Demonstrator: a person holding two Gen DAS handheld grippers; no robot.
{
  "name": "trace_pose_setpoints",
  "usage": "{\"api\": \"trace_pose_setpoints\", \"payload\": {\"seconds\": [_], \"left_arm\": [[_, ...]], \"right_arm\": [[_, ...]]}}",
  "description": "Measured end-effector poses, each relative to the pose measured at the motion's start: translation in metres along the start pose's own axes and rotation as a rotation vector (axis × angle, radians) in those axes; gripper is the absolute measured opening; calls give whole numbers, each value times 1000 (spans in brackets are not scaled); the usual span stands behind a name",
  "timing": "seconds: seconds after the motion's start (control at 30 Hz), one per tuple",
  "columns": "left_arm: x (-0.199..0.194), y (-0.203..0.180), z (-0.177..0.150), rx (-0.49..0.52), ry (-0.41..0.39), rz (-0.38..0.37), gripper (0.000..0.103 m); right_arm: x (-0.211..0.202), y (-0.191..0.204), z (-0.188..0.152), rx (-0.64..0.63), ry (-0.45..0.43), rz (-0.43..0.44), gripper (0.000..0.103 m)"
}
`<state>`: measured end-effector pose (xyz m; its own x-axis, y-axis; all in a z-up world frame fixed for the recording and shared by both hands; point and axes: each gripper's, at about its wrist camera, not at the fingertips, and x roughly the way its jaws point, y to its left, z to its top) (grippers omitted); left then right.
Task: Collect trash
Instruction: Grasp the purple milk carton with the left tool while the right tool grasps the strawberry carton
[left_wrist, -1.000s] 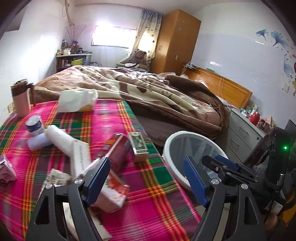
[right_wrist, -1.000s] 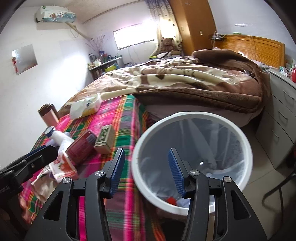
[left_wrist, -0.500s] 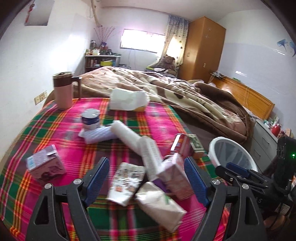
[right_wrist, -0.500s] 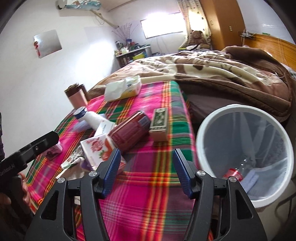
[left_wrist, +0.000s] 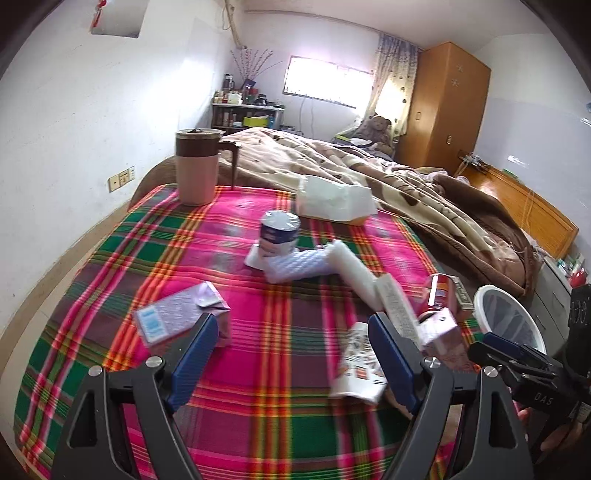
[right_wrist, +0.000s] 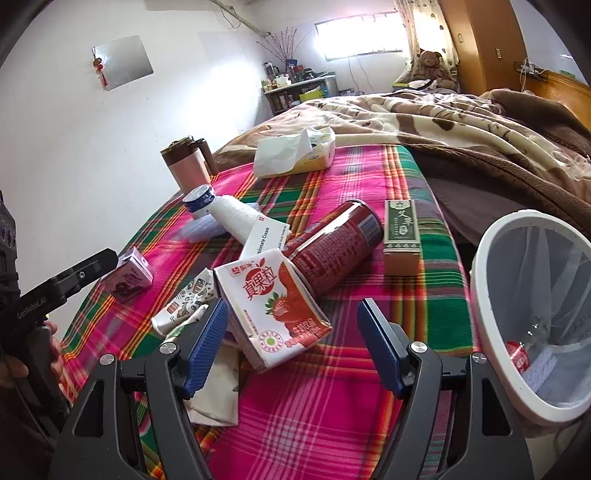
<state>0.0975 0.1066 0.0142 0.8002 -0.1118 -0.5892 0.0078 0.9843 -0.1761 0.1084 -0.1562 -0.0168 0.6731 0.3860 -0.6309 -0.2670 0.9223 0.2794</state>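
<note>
Trash lies on a plaid cloth (left_wrist: 280, 332): a purple carton (left_wrist: 181, 321), a white wrapper (left_wrist: 356, 369), a strawberry milk carton (right_wrist: 275, 306), a red can (right_wrist: 332, 245), a green box (right_wrist: 400, 230) and a white tube box (right_wrist: 264, 238). My left gripper (left_wrist: 295, 358) is open and empty, low over the cloth between the purple carton and the wrapper. My right gripper (right_wrist: 293, 345) is open and empty, with the strawberry carton just ahead between its fingers. A white bin (right_wrist: 491, 332) with a liner stands right of the table and holds some trash.
A pink mug (left_wrist: 195, 173), a tissue pack (left_wrist: 334, 201), a blue-and-white jar (left_wrist: 279, 234) and a white roll (left_wrist: 351, 269) sit farther back on the cloth. A bed with a brown blanket (left_wrist: 424, 195) lies behind. The wall is at the left.
Both grippers have swung left from the bin toward the trash on the cloth. The right one has closed in on the strawberry carton. Both stay open.
</note>
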Motion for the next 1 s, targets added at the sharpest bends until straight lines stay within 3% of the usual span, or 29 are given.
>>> {"api": "trace_pose_setpoints", "payload": {"seconds": [0.17, 0.4, 0.7, 1.0], "left_arm": [[7, 26, 4, 15, 18, 72, 87], [24, 51, 6, 8, 59, 113, 88], [42, 74, 4, -2, 110, 131, 88], [57, 68, 1, 21, 166, 79, 88]], "right_arm": [[10, 6, 3, -8, 27, 7, 74], [23, 12, 4, -8, 65, 21, 75], [32, 18, 7, -25, 81, -8, 78], [36, 21, 7, -33, 102, -14, 78]]}}
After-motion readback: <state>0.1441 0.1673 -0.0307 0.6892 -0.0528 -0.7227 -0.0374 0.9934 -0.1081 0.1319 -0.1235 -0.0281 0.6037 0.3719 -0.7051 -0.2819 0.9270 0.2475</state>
